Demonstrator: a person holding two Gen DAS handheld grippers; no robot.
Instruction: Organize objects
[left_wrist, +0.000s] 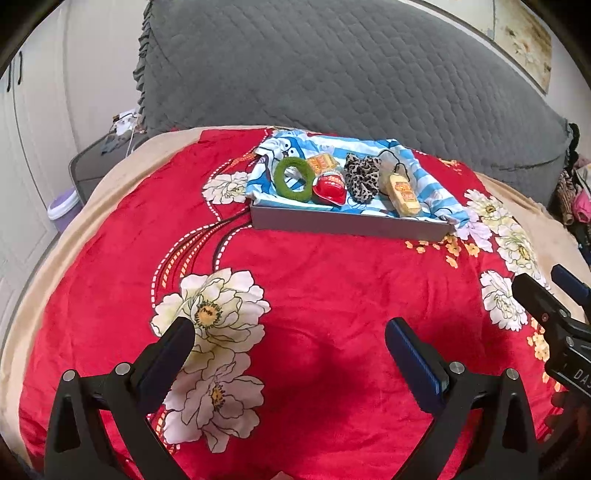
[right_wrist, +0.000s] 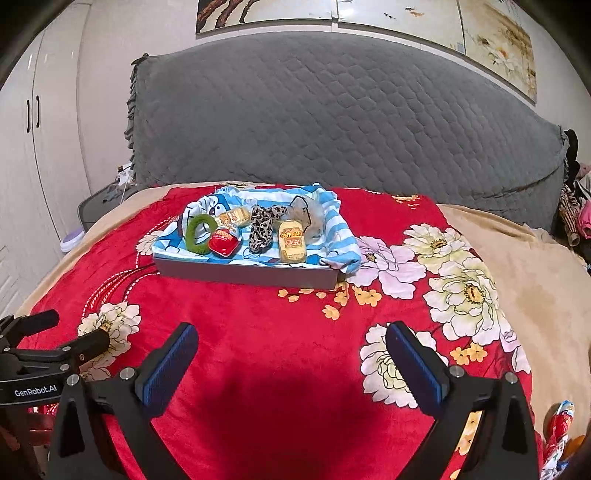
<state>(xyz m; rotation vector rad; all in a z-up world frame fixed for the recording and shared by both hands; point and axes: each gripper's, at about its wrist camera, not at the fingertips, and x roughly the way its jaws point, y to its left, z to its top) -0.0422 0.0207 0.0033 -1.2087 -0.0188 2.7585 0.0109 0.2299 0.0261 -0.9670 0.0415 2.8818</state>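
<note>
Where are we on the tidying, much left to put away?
Looks nearly done: the green ring, red packet, leopard scrunchie and yellow packets all lie in the grey tray on its blue striped cloth. Nothing is in hand; left gripper and right gripper are open, hovering over the red blanket. No loose items show near the tray.

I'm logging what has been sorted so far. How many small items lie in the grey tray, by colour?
Green (fuzzy ring): 1
Red (round packet): 1
Yellow (packets and): 2
Leopard print (scrunchie): 1
Total: 5, all on the blue striped cloth lining the grey tray.
</note>
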